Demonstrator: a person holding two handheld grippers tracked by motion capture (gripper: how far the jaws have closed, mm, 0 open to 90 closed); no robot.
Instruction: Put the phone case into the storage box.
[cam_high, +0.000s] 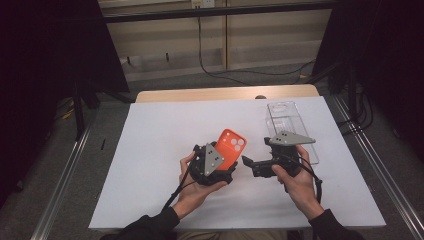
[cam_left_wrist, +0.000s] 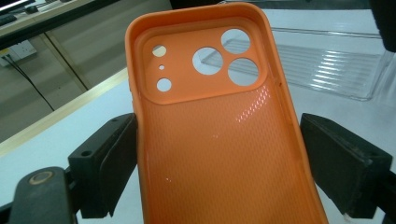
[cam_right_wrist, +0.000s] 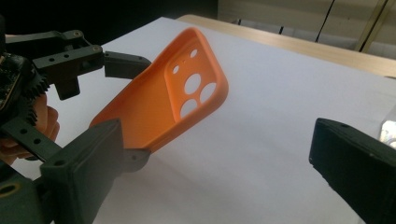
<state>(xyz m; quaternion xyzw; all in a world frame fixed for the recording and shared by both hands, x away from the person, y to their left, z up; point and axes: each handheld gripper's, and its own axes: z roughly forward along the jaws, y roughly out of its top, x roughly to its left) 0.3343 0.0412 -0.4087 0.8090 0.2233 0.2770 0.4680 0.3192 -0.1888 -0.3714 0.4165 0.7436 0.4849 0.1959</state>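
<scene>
Black jaws of the left claw (cam_left_wrist: 219, 154) stand on either long side of the orange phone case (cam_left_wrist: 219, 140), clamped across its lower half, so the case rides tilted up off the desk (cam_high: 150, 165) with its camera-cutout end pointing away from the claw and its hollow side turned toward the left gripper view. Judging by the thin walls and the dimpled inner face, it is a light, soft shell that flexes under a squeeze and could bow or pop out if pinched harder; the long side walls, where the pads sit now, look like the best hold, while the cutout end seems the weakest spot

Just to the right of that claw, the right claw (cam_right_wrist: 215, 172) hangs with its jaws wide apart and nothing between them, aimed at the free end of the case and a little apart from it

Beyond the right claw, a clear plastic tray (cam_high: 290, 120) lies on the desk near the far edge, the only obstacle close by. White desk surface lies open to the left of the left claw and on the near side of both, giving ample room to swing the case
</scene>
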